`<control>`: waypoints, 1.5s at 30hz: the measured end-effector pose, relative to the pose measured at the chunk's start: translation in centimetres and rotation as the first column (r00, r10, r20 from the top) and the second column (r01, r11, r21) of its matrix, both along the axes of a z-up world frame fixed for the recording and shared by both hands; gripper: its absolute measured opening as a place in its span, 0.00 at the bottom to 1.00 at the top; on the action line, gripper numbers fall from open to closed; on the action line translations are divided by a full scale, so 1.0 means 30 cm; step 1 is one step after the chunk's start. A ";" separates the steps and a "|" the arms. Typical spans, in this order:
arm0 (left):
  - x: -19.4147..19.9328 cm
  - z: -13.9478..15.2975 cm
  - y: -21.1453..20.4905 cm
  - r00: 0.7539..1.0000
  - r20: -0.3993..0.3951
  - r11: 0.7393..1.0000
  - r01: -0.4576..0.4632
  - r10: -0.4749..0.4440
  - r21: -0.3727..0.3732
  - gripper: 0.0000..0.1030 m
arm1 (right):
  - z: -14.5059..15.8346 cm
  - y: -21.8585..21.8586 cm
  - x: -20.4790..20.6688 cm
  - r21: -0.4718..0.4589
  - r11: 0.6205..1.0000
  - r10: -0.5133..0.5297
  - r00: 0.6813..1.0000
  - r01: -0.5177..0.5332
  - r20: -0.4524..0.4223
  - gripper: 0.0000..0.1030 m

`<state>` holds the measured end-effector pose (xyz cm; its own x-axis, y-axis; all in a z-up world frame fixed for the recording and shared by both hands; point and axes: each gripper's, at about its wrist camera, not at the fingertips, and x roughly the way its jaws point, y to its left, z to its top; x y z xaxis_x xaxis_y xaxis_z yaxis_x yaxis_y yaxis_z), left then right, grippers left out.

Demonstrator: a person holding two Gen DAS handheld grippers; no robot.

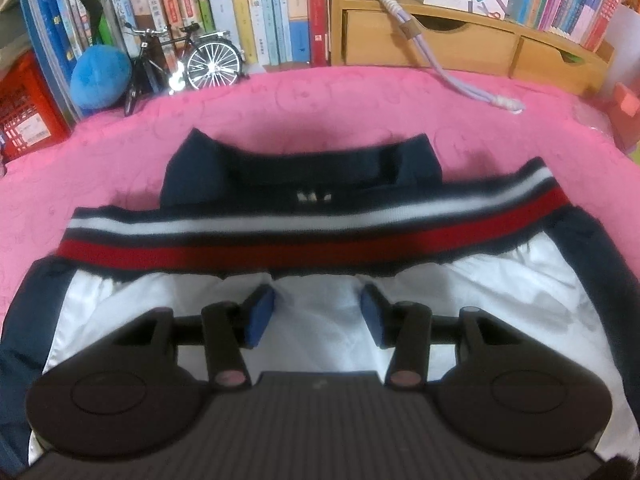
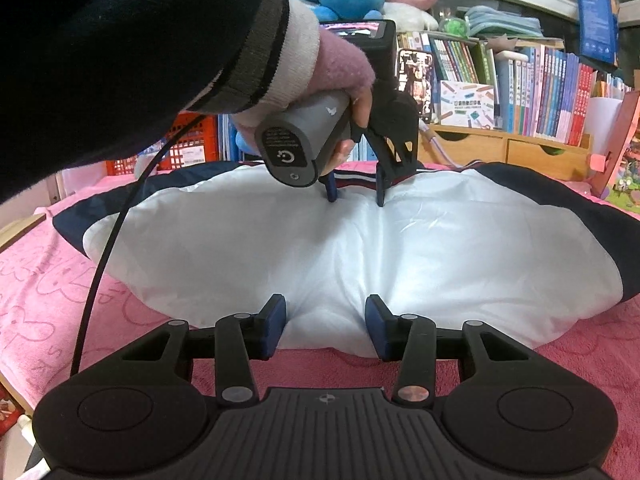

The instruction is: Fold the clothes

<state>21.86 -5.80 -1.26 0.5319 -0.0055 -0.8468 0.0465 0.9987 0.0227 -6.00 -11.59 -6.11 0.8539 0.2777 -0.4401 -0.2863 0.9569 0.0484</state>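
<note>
The jacket [image 2: 360,248] is lying inside-out on the pink towel [image 2: 52,280], filling the middle of the right wrist view, with its long axis running left to right across the frame. Its white lining [image 1: 320,320] is facing up, navy sleeves edging both ends. In the left wrist view the striped hem band [image 1: 304,236] is crossing the centre, folded up towards the navy collar [image 1: 304,168], which is pointing at the top of the frame.

The left gripper [image 1: 318,316] is pointing steeply down at the lining just below the band, its jaws standing spread with a small ridge of white fabric rising between them; whether the pads [image 1: 262,316] are touching it, I cannot tell. The right gripper [image 2: 326,328] is sitting at the lining's near edge, at the bottom centre, its jaws spread with the fabric edge between them, not visibly pinched.

A gloved hand [image 2: 340,76] is gripping the left tool's handle in the upper centre.

Along the top, the wooden drawer unit [image 1: 432,44] is showing two closed drawers, books standing on it. A red crate [image 1: 28,112] is sitting at the left edge, contents unclear.
</note>
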 end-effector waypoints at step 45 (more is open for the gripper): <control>-0.040 -0.004 0.034 0.997 0.047 0.998 0.062 -0.061 -0.022 0.47 | -0.009 0.013 -0.016 -0.005 1.000 0.003 1.000 -0.003 0.021 0.43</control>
